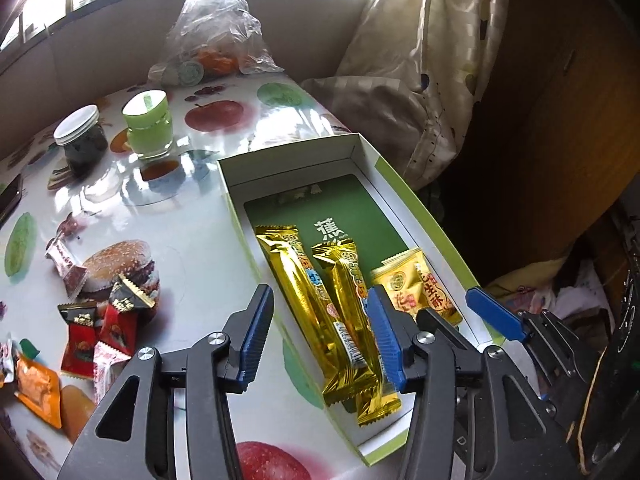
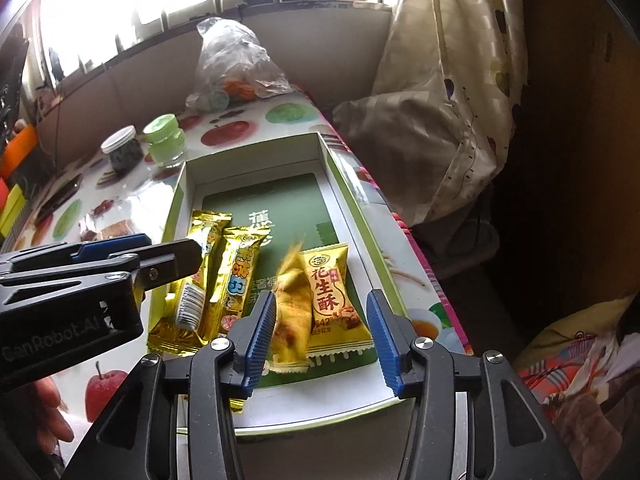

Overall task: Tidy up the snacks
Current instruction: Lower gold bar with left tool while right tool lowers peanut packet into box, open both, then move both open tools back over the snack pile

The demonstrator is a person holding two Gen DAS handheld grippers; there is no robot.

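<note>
So far, some snacks are in the box (image 1: 366,152) and some are not. The box is shallow, white inside with green edges, and it sits on the table (image 1: 192,240) with the fruit pictures. Two long gold bars (image 1: 316,292) lie side by side in it. Next to them lies a yellow peanut candy pack (image 2: 334,296).

One more yellow pack (image 2: 292,312) looks blurry in the right view. It seems to be dropping into the box, just beside the peanut pack, but I cannot tell for sure.

The right gripper (image 2: 322,334) is over the near end of the box. Its blue fingers are wide apart and hold nothing. The left gripper (image 1: 320,340) is wide apart too and holds nothing. It hangs over the near left edge of the box.

More snacks wait on the table, left of the box. I see red packs (image 1: 100,340), a black one (image 1: 128,294), a pink and white one (image 1: 66,264) and an orange one (image 1: 38,392).

I think the job is about partway done. The small packs on the left probably need to go in the box next.
</note>
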